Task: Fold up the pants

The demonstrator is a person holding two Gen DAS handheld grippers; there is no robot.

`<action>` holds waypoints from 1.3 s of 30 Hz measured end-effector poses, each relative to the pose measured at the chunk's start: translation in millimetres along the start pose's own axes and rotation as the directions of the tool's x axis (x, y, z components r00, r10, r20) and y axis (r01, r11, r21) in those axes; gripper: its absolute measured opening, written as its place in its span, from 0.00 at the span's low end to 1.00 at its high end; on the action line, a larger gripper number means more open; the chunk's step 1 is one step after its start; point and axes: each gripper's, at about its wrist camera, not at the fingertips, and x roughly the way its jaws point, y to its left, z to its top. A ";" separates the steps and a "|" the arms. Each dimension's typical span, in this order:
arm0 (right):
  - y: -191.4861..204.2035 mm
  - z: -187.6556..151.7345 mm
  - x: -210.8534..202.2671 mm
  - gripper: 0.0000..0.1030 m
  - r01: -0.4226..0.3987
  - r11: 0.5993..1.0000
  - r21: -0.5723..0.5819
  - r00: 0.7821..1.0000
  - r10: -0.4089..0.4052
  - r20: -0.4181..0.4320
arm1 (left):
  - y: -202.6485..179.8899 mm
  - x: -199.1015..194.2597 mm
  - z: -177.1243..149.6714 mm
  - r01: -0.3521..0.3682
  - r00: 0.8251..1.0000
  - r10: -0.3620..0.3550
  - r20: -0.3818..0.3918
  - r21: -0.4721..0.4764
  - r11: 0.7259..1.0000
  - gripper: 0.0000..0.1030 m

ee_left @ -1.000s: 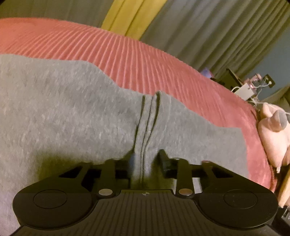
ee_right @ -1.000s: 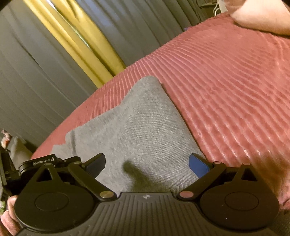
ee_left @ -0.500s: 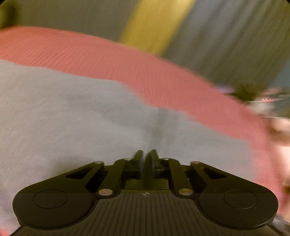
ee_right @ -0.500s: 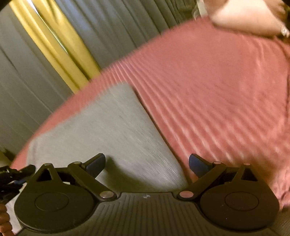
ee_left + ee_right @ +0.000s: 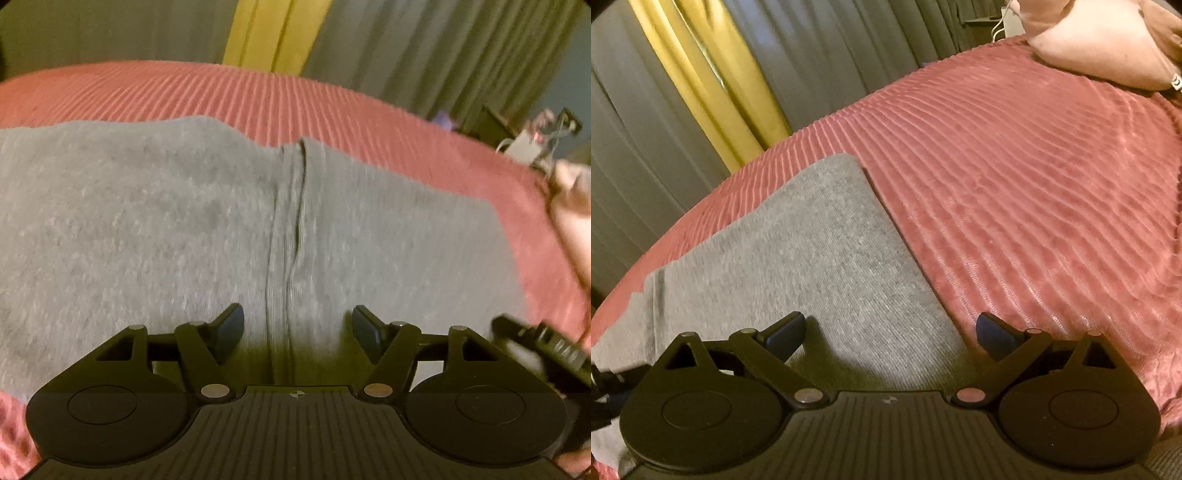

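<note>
Grey pants (image 5: 147, 229) lie spread flat on a red ribbed bedspread (image 5: 258, 96). A raised seam ridge (image 5: 291, 206) runs down the cloth toward my left gripper (image 5: 297, 321). Its jaws are opening, with the ridge lying loose between and below them and neither pad pressing on it. In the right wrist view a folded grey panel of the pants (image 5: 812, 251) ends in a straight diagonal edge. My right gripper (image 5: 890, 328) hangs open over that edge, with its left finger above the cloth and its right finger above the bedspread (image 5: 1034, 184).
Grey and yellow curtains (image 5: 713, 74) hang behind the bed. A pale pink pillow (image 5: 1100, 40) lies at the far corner. A stand with cables and small devices (image 5: 532, 136) sits past the bed's right side. A black part of the other gripper (image 5: 543, 347) shows at the right edge.
My left gripper shut on the seam ridge half a second ago and has since let go and spread, drawing back a little. The right gripper stayed open and barely moved.
</note>
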 end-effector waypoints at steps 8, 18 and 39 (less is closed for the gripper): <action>0.6 -3.4 -6.6 0.96 0.000 1.000 -0.004 1.000 0.000 0.008 | -18.6 6.6 -4.0 -0.018 1.000 0.016 0.022 0.066 0.998 0.27; 12.5 -9.5 -41.8 0.64 -0.152 0.979 -0.139 0.967 0.177 0.185 | -28.5 -10.7 -7.1 -0.058 0.997 0.052 0.058 0.114 0.992 0.14; 32.3 -12.3 -10.8 0.85 -0.191 0.951 -0.245 0.981 0.196 -0.003 | 14.3 -19.3 4.6 -0.175 0.979 0.185 0.089 -0.113 0.978 0.32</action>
